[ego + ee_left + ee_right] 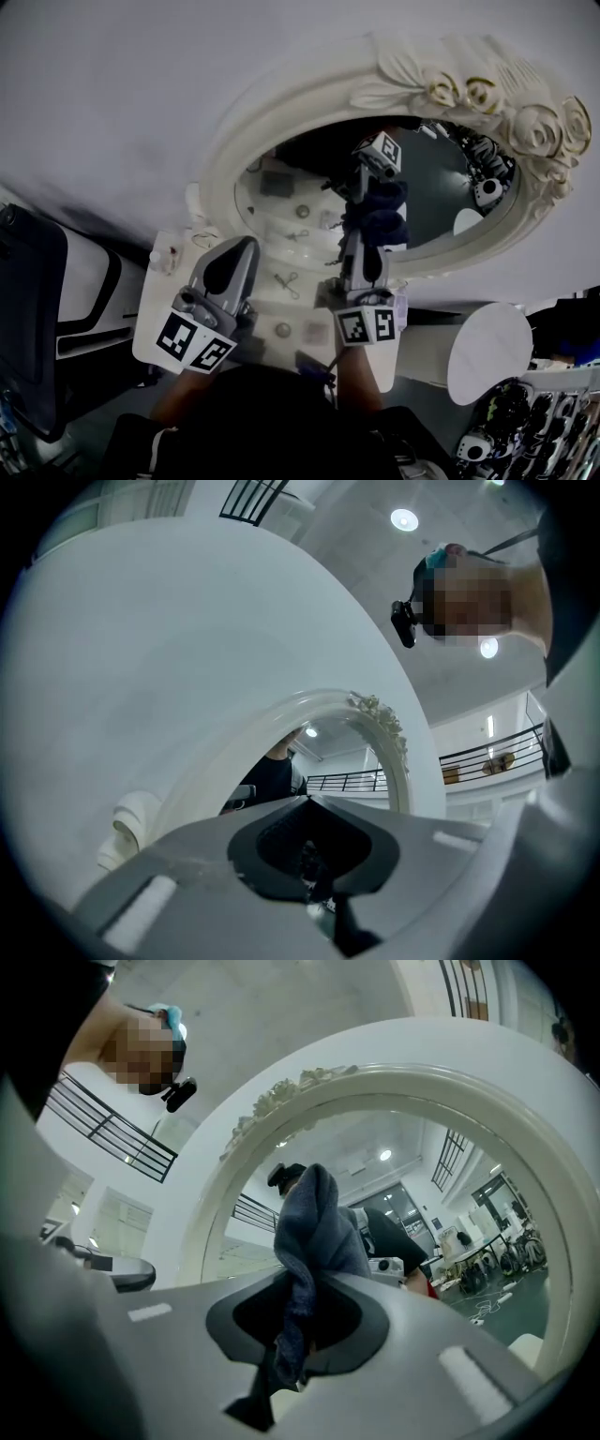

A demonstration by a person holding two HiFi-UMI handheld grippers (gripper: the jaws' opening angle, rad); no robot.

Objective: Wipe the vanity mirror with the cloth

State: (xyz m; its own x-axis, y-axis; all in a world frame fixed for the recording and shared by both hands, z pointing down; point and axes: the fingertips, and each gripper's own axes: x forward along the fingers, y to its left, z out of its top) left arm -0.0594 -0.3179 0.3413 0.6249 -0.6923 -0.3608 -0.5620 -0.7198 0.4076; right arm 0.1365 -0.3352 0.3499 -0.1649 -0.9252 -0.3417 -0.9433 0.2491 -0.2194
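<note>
Left gripper (240, 247) (312, 802): jaws clenched together, nothing between them. It is held low, below and left of the vanity mirror (439, 202), with its tips up near the lower-left stretch of the cream frame (281, 103) and apart from it. In the left gripper view the frame arcs above and ahead of the closed tips, and a strip of glass (349, 757) shows beyond them. White vanity top (281, 298) lies under and between the two grippers, with a few small items on it too small to identify. Right gripper (366, 246) (305, 1286): jaws clamped on the dark blue cloth (380, 216) (314, 1232). The cloth is bunched, standing up past the tips, with a tail hanging back through the jaw hollow. In the head view the bunch sits directly ahead of the tips on the lower middle of the glass and appears to meet its own reflection, so it reads as pressed to the mirror; actual contact is not certain. The gripper's marker cube is reflected just beyond the cloth. Moulded roses (534, 127) crown the frame far up and right of the right gripper. Round white tabletop (492, 352) stands to its right, well apart.
</note>
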